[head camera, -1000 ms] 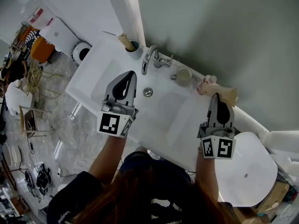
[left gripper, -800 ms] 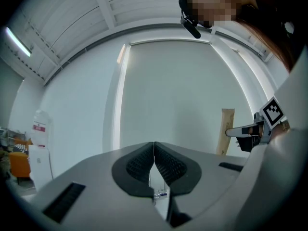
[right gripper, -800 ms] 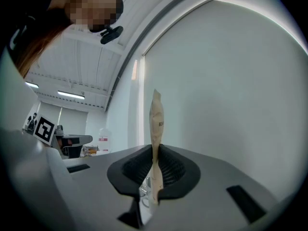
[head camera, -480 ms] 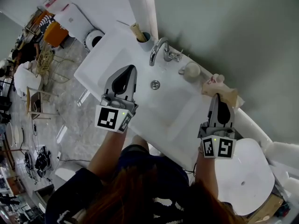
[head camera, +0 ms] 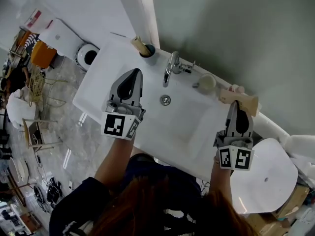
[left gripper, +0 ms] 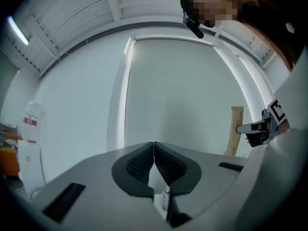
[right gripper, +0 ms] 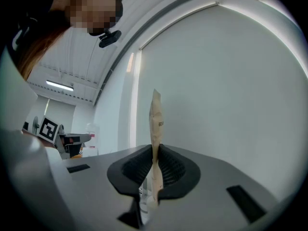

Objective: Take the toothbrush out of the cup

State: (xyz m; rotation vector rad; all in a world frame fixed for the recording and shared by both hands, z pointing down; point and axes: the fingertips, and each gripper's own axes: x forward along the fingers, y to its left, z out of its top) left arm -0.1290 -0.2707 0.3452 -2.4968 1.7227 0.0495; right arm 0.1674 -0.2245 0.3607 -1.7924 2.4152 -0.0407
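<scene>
A blue-grey cup (head camera: 148, 51) stands at the sink's back left corner with a tan stick-like thing (head camera: 140, 45) leaning out of it. My left gripper (head camera: 133, 73) hovers over the sink's left part, short of the cup, shut and empty; its pads (left gripper: 166, 163) meet with nothing between them. My right gripper (head camera: 238, 106) is at the sink's right end, shut on a flat beige paper packet (head camera: 240, 100). That packet (right gripper: 156, 114) stands upright between the pads. It also shows at the right of the left gripper view (left gripper: 235, 134).
A chrome tap (head camera: 172, 67) and a drain (head camera: 165, 100) sit mid-sink (head camera: 113, 63). A small round jar (head camera: 206, 83) and a pink thing (head camera: 238, 88) stand at the back right. A white rounded lid (head camera: 268, 178) lies right of the sink. Chairs and clutter fill the floor at left.
The left gripper has shifted left over the sink, away from the drain and nearer the cup's side. The right gripper with the packet has edged toward the pink thing at the back.
</scene>
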